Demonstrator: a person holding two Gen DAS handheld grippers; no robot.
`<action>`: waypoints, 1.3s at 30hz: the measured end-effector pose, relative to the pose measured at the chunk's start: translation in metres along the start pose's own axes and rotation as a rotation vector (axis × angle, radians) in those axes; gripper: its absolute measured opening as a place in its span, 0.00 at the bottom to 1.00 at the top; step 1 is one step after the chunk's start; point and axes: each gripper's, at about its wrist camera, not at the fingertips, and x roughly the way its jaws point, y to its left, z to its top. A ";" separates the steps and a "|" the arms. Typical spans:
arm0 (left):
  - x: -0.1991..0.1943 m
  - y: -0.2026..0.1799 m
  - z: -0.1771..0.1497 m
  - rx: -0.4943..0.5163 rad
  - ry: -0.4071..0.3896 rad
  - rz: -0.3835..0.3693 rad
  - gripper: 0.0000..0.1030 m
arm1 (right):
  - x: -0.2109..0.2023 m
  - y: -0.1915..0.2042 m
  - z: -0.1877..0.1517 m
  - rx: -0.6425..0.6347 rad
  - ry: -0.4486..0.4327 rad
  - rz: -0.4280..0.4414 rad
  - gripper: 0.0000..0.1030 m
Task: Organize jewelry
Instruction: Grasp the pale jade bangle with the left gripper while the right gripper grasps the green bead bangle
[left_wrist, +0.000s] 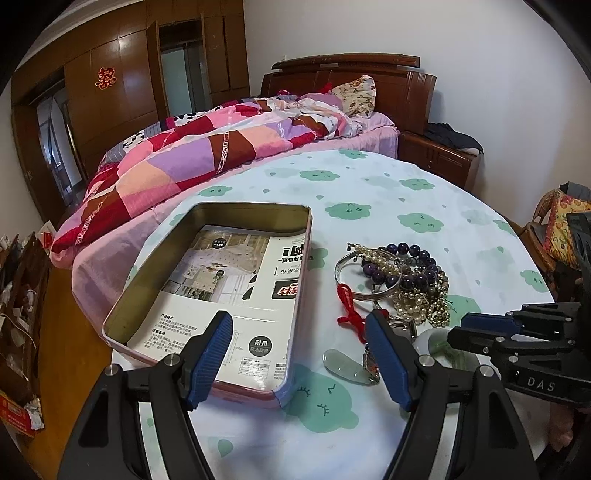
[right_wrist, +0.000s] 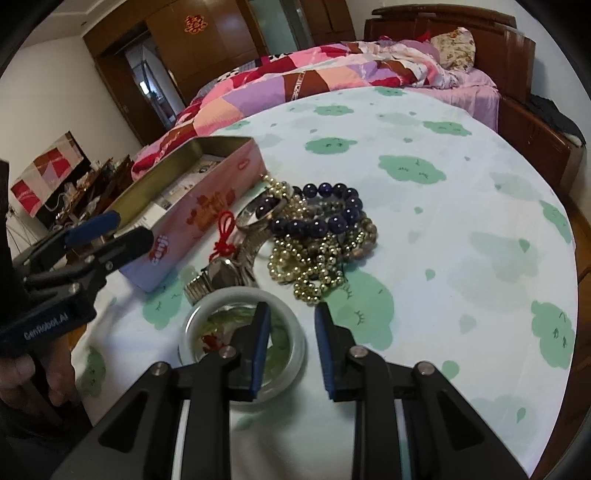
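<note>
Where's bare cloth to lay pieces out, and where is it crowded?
Free: the tablecloth right of and beyond the bead pile. Crowded: between the tin box and the beads, where the silver bangle, red cord, watch and jade bangle sit.

Right gripper (right_wrist: 291, 325) hung open over a pale bangle (right_wrist: 295, 350), with the bead pile (right_wrist: 317, 240) and pink tin (right_wrist: 207, 210) just beyond.

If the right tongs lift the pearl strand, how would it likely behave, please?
The pearl strand would probably hang limp, being small linked beads. It lies tangled with the purple bead bracelet, so that may drag along. It seems light.
</note>
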 end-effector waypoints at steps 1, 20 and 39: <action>0.000 0.000 0.000 0.001 0.000 0.000 0.72 | 0.001 -0.001 0.001 0.000 0.003 0.001 0.27; 0.002 -0.001 0.000 0.000 0.007 -0.005 0.72 | 0.013 0.036 -0.011 -0.251 0.044 -0.132 0.29; 0.031 -0.061 -0.012 0.125 0.224 -0.279 0.24 | -0.019 -0.010 -0.006 -0.067 -0.097 -0.228 0.64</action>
